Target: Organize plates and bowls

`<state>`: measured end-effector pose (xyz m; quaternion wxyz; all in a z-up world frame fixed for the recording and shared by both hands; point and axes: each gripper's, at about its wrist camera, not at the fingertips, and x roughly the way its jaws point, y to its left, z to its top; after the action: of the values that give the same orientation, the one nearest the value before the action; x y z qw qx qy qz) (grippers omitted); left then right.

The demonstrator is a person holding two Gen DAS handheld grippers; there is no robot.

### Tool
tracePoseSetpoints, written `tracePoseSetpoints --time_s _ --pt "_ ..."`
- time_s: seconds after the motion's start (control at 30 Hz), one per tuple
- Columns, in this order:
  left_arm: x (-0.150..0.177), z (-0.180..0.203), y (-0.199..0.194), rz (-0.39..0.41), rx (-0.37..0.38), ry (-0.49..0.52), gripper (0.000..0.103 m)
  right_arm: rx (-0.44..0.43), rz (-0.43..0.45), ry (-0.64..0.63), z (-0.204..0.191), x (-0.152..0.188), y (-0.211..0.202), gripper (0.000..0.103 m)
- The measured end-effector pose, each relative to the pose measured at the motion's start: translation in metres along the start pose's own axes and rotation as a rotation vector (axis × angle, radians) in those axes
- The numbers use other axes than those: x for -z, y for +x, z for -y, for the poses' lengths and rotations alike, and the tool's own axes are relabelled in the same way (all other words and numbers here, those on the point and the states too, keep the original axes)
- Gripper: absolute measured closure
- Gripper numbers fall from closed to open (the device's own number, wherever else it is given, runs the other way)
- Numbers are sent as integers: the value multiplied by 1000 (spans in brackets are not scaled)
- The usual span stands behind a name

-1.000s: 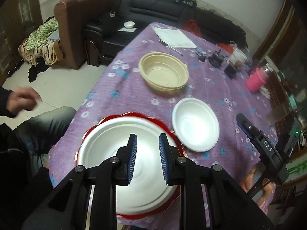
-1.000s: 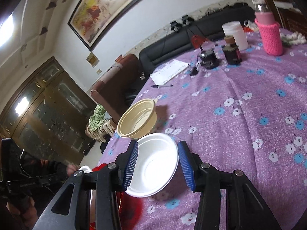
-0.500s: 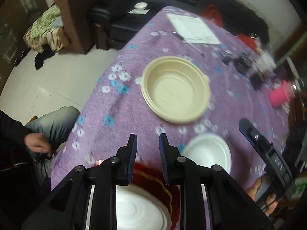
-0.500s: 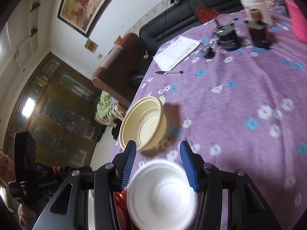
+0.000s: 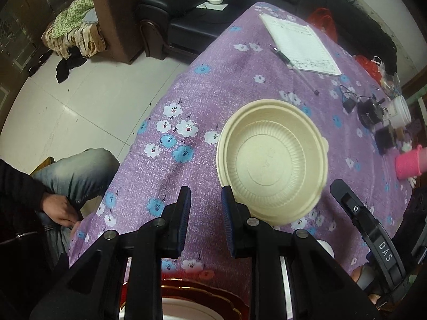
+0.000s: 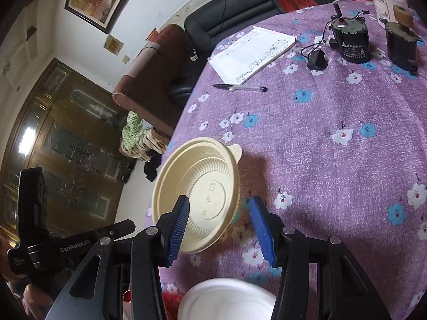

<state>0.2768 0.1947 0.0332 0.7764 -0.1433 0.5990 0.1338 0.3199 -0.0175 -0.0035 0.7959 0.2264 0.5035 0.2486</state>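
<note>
Table (image 6: 333, 160) under purple flowered cloth. Notepad (image 6: 253, 52) at far edge, pen (image 6: 240, 87) just beside it. Two black motors (image 6: 352, 44) with a plug near the notepad. Pink cup (image 5: 409, 161) at right. Brown armchair (image 6: 149, 80) and black sofa (image 5: 186, 8) beyond.

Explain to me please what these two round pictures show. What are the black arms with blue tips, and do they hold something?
No robot here: a person holds one hand tool in each hand. Each tool carries a wide-angle camera looking along its two fingers. One picture comes from the left gripper, the other from the right gripper. Both are open and hold nothing. On the purple flowered tablecloth lie a cream bowl, a white foam bowl, a white plate on a red plate, a notepad and a pen.
</note>
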Motion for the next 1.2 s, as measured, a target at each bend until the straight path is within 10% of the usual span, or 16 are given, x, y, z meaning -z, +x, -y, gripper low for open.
tracePoseSetpoints --time_s 0.63,0.9,1.2 --pt "-15 12 42 -79 55 7 73 95 -45 3 2 -8 35 57" --pt "-13 19 46 -74 75 37 74 119 -66 -2 3 -6 42 92" --pt "-8 17 31 -17 78 52 92 130 -25 -9 0 -4 32 94"
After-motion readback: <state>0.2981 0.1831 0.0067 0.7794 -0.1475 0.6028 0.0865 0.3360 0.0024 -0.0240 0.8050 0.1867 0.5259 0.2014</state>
